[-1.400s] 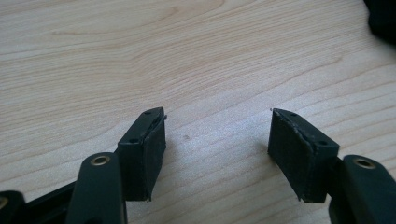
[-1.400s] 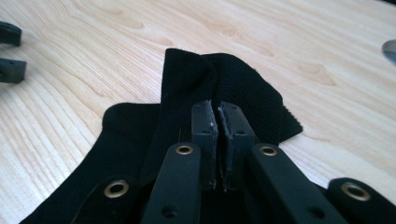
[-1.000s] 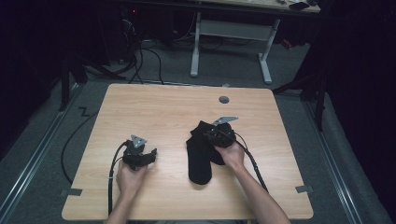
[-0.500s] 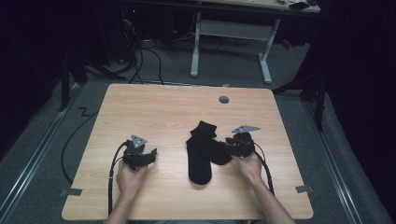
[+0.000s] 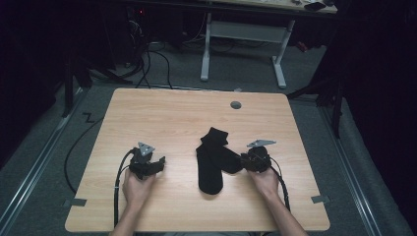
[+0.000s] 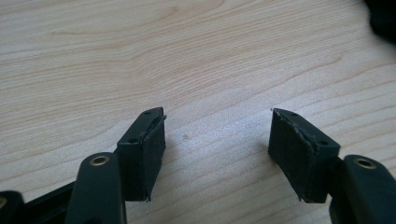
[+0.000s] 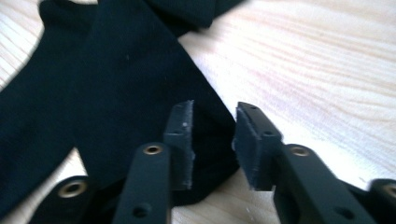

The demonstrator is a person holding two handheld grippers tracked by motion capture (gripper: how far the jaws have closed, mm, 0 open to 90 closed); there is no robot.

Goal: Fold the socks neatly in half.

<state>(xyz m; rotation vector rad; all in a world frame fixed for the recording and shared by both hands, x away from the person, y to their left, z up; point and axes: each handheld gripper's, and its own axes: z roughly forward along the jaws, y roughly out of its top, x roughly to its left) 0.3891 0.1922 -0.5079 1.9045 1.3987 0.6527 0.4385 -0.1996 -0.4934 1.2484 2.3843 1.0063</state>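
Observation:
Two black socks lie crossed near the middle of the wooden table. One sock runs toward the near edge, and the other sock slants toward my right gripper. In the right gripper view, my right gripper is open, its jaws a narrow gap apart over the rounded end of a sock. My left gripper rests left of the socks. In its own view the left gripper is wide open over bare wood, with a dark sock edge at the far right corner.
A round grey grommet is set in the table near its far edge. Cables trail from both grippers toward the near edge. A white desk frame stands on the floor beyond the table.
My right gripper moved right and toward the near edge, off the top of the socks. One sock now stretches out to the right toward it. The left gripper stayed put.

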